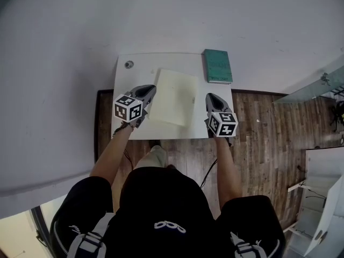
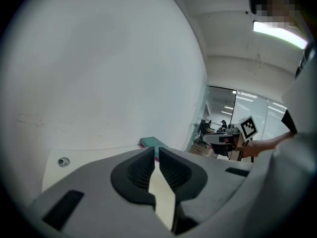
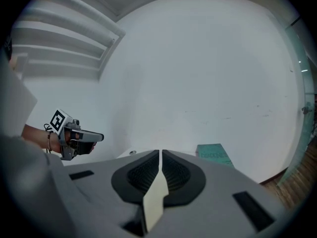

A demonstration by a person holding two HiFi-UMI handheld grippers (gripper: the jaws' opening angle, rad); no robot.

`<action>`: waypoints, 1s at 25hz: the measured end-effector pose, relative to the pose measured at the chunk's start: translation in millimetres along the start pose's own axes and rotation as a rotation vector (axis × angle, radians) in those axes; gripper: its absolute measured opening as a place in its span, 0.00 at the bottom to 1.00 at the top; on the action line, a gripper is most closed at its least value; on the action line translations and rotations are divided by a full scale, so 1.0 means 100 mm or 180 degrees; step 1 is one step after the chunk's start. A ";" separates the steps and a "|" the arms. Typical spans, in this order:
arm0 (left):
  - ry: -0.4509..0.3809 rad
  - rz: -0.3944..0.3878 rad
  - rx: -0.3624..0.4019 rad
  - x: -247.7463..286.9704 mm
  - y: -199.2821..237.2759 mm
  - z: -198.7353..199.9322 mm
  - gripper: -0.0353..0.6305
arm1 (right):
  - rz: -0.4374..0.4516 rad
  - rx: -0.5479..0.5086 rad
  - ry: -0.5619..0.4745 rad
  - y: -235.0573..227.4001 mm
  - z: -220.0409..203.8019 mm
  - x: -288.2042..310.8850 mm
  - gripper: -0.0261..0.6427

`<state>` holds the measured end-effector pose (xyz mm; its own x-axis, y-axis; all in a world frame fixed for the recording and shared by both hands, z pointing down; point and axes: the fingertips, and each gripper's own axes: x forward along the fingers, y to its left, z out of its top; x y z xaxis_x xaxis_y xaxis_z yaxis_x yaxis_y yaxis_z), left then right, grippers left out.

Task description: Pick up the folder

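The folder (image 1: 172, 97), pale cream and rectangular, lies slightly askew on the white table (image 1: 124, 77). My left gripper (image 1: 152, 92) hovers at the folder's left edge, its tip overlapping that edge in the head view. To the right, my right gripper (image 1: 209, 97) is just beside the folder's right edge. In the left gripper view the jaws (image 2: 156, 150) meet with nothing clamped. The right gripper view shows the same for the other pair (image 3: 161, 152). Each gripper view shows only a pale strip through the slit behind the tips. The folder itself is hidden under the gripper bodies there.
A green book (image 1: 217, 66) lies at the table's far right corner against the white wall. A round cable grommet (image 1: 129, 64) sits at the far left corner. Wooden floor (image 1: 258, 138) runs right of the table, with glass partitions (image 1: 312, 87) beyond. The person stands at the near edge.
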<state>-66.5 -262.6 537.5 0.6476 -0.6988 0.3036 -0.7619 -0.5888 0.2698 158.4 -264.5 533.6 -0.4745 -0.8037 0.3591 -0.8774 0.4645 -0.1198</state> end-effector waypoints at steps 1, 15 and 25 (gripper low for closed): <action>0.0054 -0.0015 -0.0004 0.03 0.02 -0.06 0.09 | -0.0003 0.0029 0.0005 -0.01 -0.03 0.03 0.08; 0.0593 -0.0077 -0.0346 0.36 0.56 -0.74 0.38 | 0.0153 0.0332 0.0652 -0.06 -0.75 0.66 0.39; 0.0856 -0.0203 -0.0602 0.64 0.89 -1.05 0.39 | 0.0123 0.0654 0.0995 -0.19 -1.27 1.03 0.40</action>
<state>-92.0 -317.4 677.5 0.6925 -0.5159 0.5043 -0.7207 -0.5246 0.4531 135.7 -308.8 690.2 -0.4909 -0.6199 0.6121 -0.8702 0.3825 -0.3105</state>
